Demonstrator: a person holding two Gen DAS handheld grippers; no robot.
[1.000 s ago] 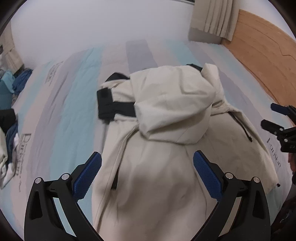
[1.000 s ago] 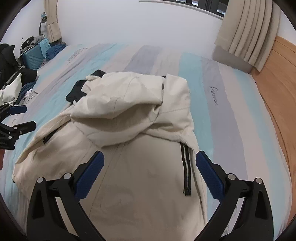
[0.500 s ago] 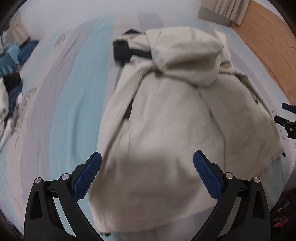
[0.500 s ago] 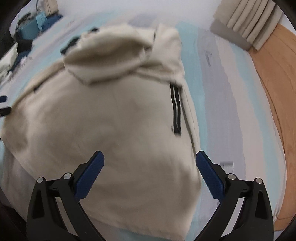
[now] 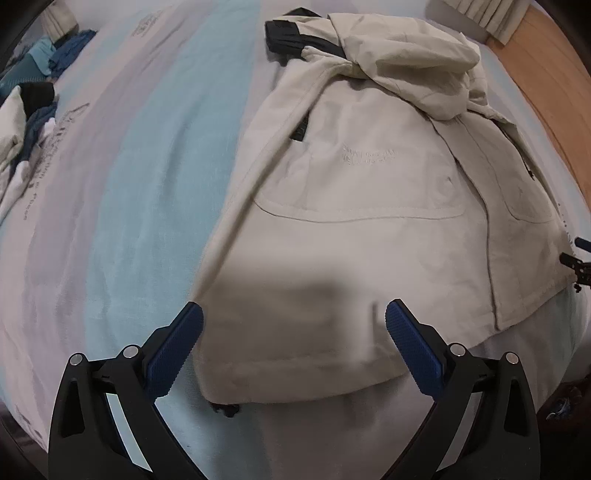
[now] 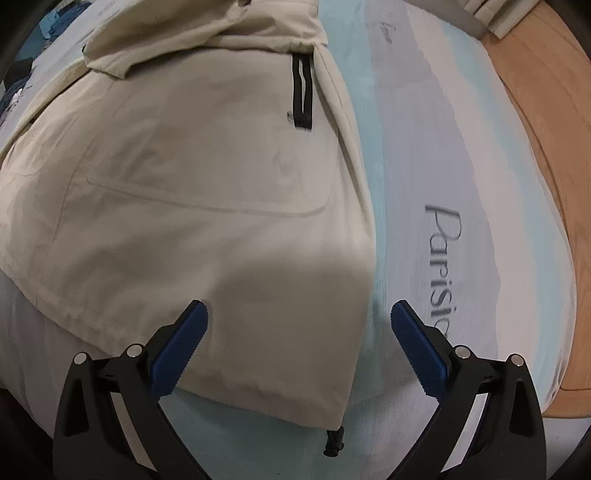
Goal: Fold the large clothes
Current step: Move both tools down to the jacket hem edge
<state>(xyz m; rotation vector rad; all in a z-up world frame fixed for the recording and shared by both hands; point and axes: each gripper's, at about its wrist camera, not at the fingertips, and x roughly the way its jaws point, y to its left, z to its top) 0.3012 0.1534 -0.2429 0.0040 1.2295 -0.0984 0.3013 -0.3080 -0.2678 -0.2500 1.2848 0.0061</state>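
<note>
A large cream jacket [image 5: 354,206] with black cuffs and zips lies on the striped bed, sleeves and hood folded onto its back. My left gripper [image 5: 294,314] is open and empty just above the jacket's bottom-left hem corner. My right gripper [image 6: 299,314] is open and empty above the bottom-right hem corner of the jacket [image 6: 207,177], where a black drawcord end [image 6: 334,445] sticks out. The right gripper's tips also show at the far right of the left wrist view [image 5: 578,258].
The bed sheet [image 5: 140,192] has blue, grey and white stripes with printed lettering [image 6: 443,258]. A pile of other clothes [image 5: 26,118] lies at the bed's far left. A wooden headboard [image 6: 546,155] runs along the right. Curtains [image 5: 484,14] hang beyond.
Both grippers have pulled back and dropped from over the jacket's middle to its bottom hem corners. The jacket itself has not moved. Both jaws stayed open.
</note>
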